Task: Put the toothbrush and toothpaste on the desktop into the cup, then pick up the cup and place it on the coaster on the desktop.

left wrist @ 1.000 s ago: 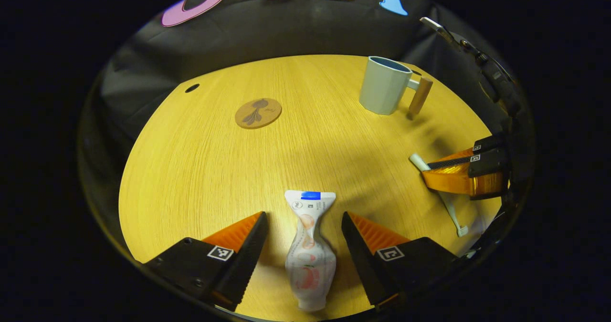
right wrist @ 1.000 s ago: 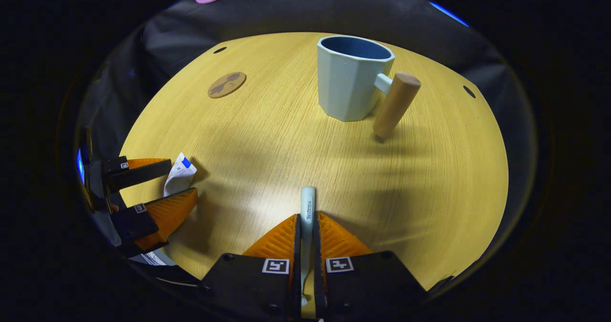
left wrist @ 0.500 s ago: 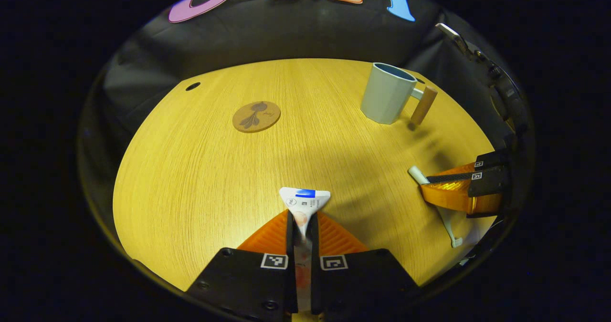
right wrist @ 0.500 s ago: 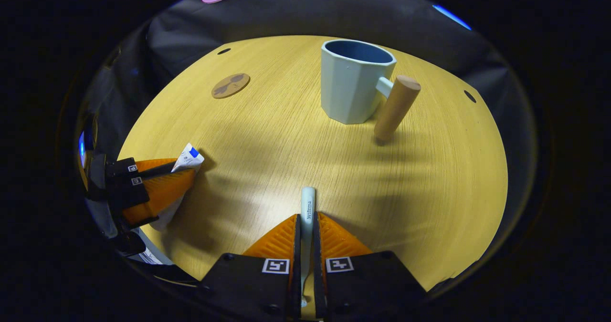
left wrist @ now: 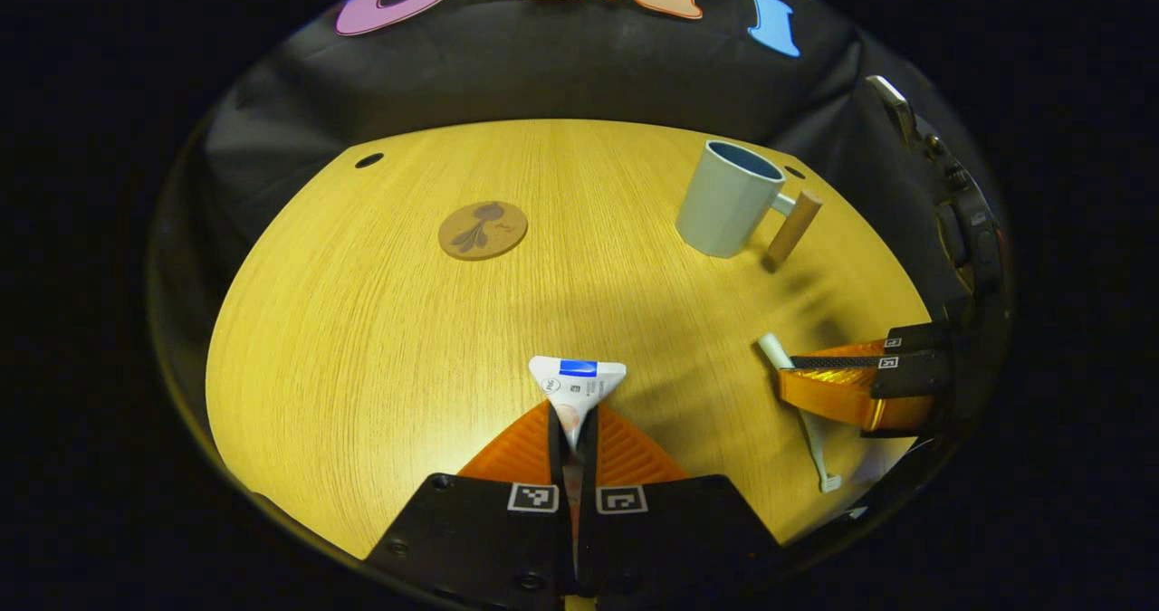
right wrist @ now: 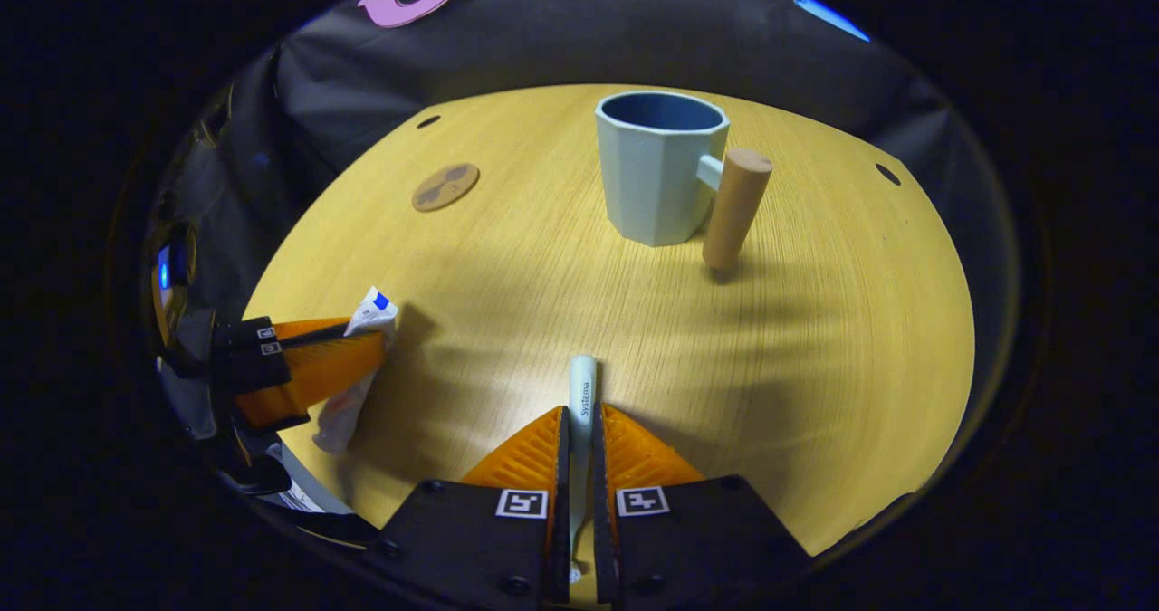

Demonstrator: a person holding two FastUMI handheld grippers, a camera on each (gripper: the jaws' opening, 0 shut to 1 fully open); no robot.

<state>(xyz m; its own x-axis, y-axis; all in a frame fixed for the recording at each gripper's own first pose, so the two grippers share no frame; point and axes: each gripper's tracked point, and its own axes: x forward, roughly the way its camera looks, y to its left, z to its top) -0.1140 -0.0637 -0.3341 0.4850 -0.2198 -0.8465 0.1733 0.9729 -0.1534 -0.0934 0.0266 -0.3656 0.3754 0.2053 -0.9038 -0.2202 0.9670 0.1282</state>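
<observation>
left claw (left wrist: 572, 430) pinching toothpaste (left wrist: 577, 385) near its flat crimped end, tube hanging clear of the table (left wrist: 362, 339), probably for dropping in cap-first. right claw (right wrist: 579, 430) pressing both fingers on toothbrush (right wrist: 582, 385) handle, head trailing behind, likely for a handle-first entry. standing upright ahead, well apart: cup (right wrist: 659, 176), mouth open, wooden handle turned right. lying further left: coaster (right wrist: 445, 186), bare, waiting for the cup.
</observation>
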